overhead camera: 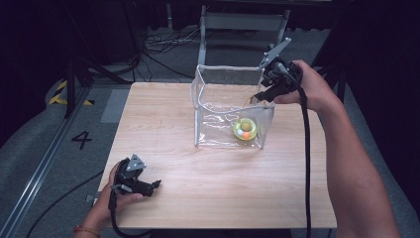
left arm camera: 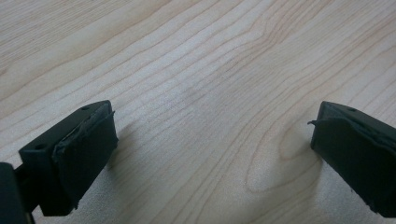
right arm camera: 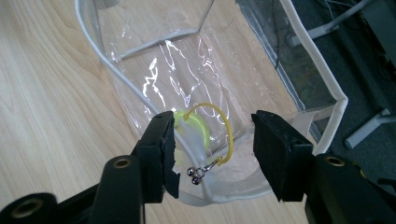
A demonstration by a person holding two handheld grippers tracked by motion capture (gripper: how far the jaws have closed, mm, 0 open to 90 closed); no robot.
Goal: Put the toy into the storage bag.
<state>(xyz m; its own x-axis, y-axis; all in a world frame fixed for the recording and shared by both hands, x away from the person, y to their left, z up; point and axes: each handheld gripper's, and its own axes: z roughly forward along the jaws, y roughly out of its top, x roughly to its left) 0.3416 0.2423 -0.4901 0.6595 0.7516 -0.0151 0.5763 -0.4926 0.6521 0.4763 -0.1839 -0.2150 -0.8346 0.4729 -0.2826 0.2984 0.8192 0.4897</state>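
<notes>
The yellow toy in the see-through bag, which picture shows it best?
The high view: the yellow toy sits whole at the bottom of the clear bag, little balls inside. The right gripper view sees it partly behind a jaw of the right gripper, with its yellow loop. The left gripper view looks at table wood.

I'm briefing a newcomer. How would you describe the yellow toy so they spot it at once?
On the wooden table stands a clear plastic bag, open on top. The toy lies in its front right corner: a round, bright yellow-green thing, the only colour there.

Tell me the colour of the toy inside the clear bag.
Yellow-green toy; the high view shows it best.
</notes>
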